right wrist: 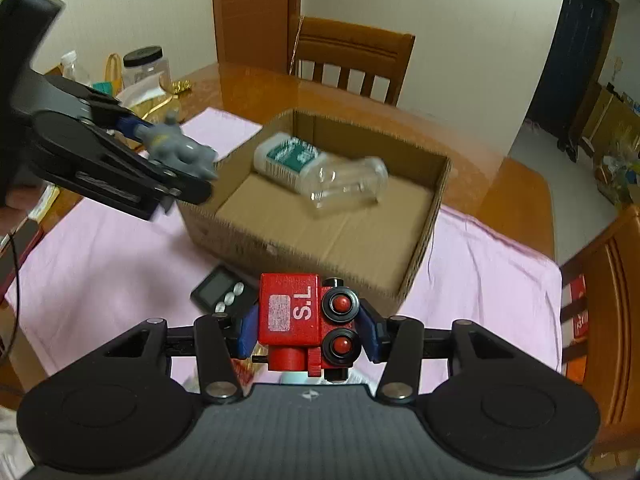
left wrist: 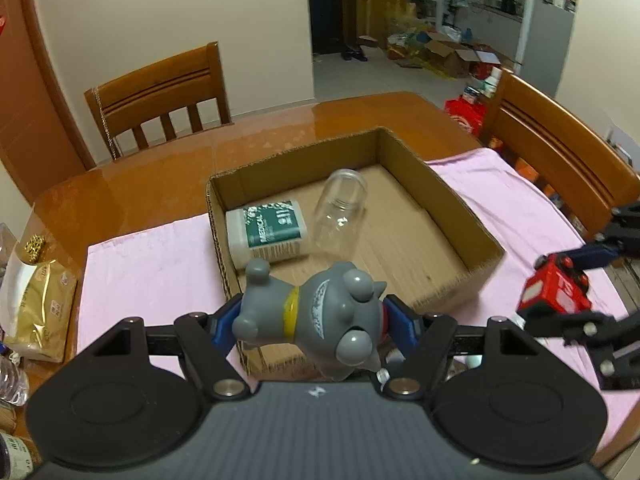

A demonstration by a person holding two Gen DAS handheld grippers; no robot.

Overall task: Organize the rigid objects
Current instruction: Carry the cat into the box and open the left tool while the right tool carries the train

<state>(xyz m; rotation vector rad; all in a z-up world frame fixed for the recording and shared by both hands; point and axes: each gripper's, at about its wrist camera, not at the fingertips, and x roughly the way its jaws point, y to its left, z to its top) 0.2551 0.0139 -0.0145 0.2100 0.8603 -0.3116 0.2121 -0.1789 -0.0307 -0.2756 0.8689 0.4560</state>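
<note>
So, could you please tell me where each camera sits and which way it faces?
Left wrist: on the left gripper, facing the cardboard box; it grips a grey figurine.
Right wrist: on the right gripper, facing the same box; it grips a red toy truck.
Shared: box, white bottle, clear jar, each other's gripper.

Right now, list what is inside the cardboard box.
Inside the open brown cardboard box: a white plastic bottle with a green label and a clear plastic jar, both on their sides. The near-left corner is hidden.
</note>
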